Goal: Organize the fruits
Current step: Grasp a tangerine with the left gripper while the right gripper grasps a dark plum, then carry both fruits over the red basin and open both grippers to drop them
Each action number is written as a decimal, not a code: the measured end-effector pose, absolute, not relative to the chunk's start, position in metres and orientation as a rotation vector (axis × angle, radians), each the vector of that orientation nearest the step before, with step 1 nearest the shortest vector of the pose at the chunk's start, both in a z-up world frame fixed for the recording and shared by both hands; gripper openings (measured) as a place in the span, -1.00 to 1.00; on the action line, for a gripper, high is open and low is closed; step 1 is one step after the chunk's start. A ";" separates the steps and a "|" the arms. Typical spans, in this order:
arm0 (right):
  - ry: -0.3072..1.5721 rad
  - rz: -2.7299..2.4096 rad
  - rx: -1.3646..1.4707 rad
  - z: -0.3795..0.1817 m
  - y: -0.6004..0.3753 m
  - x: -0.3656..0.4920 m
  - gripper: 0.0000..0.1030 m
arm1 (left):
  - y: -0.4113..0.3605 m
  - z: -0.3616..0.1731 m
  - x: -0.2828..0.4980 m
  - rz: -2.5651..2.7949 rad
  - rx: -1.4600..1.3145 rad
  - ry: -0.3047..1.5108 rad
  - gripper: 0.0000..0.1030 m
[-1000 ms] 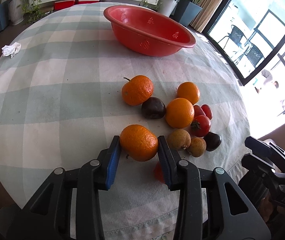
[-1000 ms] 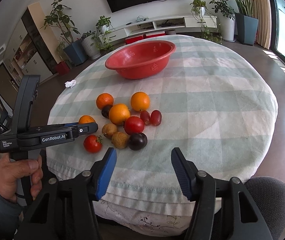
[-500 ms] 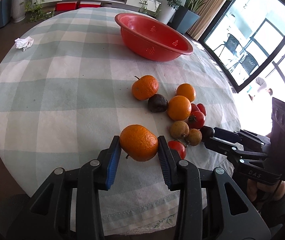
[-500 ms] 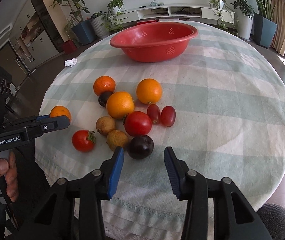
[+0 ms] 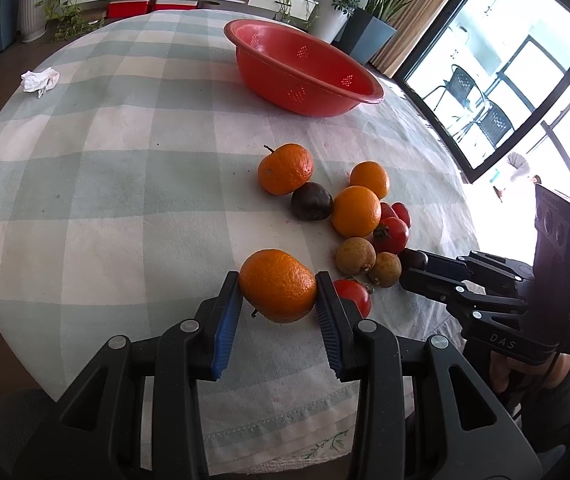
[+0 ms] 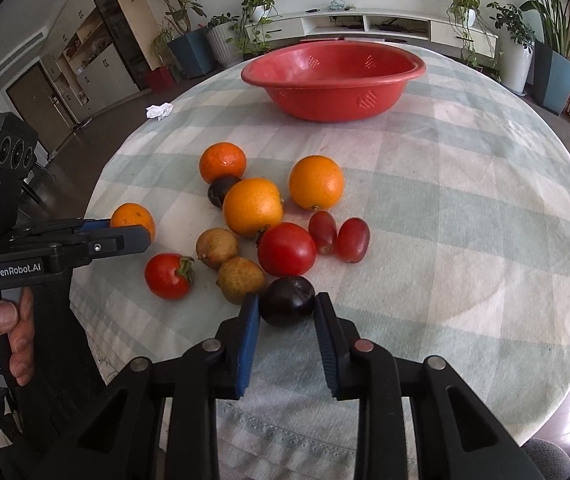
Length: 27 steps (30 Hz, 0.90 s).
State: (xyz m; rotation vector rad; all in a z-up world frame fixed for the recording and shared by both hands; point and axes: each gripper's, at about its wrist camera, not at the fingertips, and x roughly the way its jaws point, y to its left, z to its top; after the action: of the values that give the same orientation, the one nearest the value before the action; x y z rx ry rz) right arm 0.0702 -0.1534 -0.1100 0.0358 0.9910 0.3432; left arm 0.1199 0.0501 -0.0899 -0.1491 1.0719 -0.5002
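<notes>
My left gripper is shut on an orange and holds it above the checked cloth; the orange also shows in the right wrist view. My right gripper has closed around a dark plum lying on the cloth, with both pads touching it. Several oranges, tomatoes, small brown fruits and red grapes lie in a cluster just beyond. A red colander bowl stands empty at the far side of the table; it also shows in the left wrist view.
A crumpled white tissue lies at the table's far left edge. The round table has a green-and-white checked cloth. A tomato lies between the two grippers. Plants and a low TV shelf stand beyond.
My right gripper has moved forward to the dark plum and its jaws have narrowed onto it. My left gripper has risen a little with the orange.
</notes>
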 end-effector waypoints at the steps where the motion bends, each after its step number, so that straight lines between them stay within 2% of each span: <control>1: 0.990 0.343 0.035 -0.110 -0.153 0.070 -0.41 | 0.050 -0.090 0.120 -0.501 -0.149 1.072 -0.33; 17: 0.909 0.281 0.179 -0.078 -0.204 0.072 -0.41 | 0.063 -0.058 0.138 -0.514 -0.161 1.004 -0.33; 27: 0.750 0.232 0.165 -0.008 -0.238 0.125 -0.41 | 0.046 0.002 0.222 -0.525 -0.066 0.904 -0.33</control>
State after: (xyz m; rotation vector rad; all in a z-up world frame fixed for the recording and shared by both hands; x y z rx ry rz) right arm 0.1254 -0.2384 -0.0075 0.1647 0.7501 0.2322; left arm 0.2219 0.0464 0.0020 -0.0657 0.9036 -0.5249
